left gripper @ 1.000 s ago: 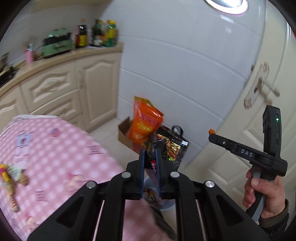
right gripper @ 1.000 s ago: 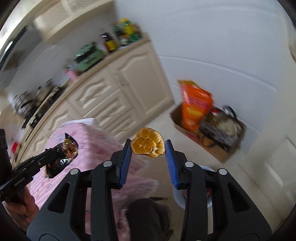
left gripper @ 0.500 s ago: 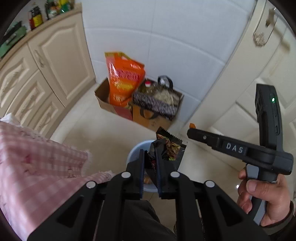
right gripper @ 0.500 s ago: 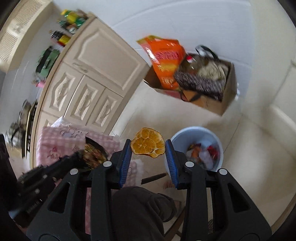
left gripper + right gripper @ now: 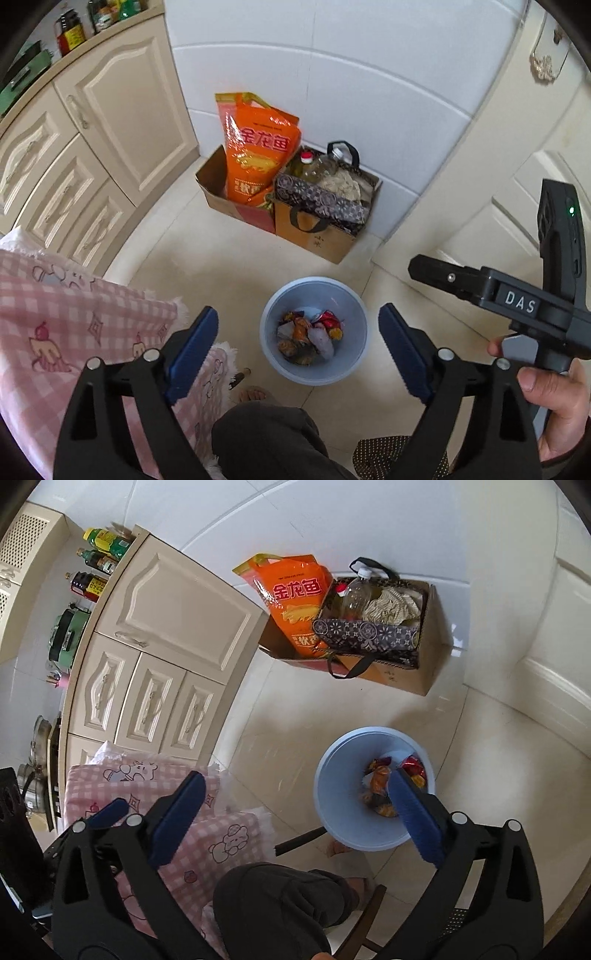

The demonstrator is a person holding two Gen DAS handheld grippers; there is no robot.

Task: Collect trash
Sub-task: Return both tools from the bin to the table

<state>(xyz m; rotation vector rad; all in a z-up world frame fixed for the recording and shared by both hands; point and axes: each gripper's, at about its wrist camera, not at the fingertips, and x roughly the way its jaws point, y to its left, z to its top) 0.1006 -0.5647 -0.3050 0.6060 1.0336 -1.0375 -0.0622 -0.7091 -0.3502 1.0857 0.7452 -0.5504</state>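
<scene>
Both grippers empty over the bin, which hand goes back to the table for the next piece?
Left, likely. The left gripper hangs open beside the pink checked tablecloth; the right gripper is open too, one pad over the blue bin, farther off.

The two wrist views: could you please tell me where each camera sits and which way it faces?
Left wrist: on the left gripper, looking steeply down at the bin; shows its open fingers, a knee, the right hand.
Right wrist: on the right gripper, looking down at the floor, bin to its right; shows open fingers, a knee.
Shared: bin, orange bag, box, cabinets.
</scene>
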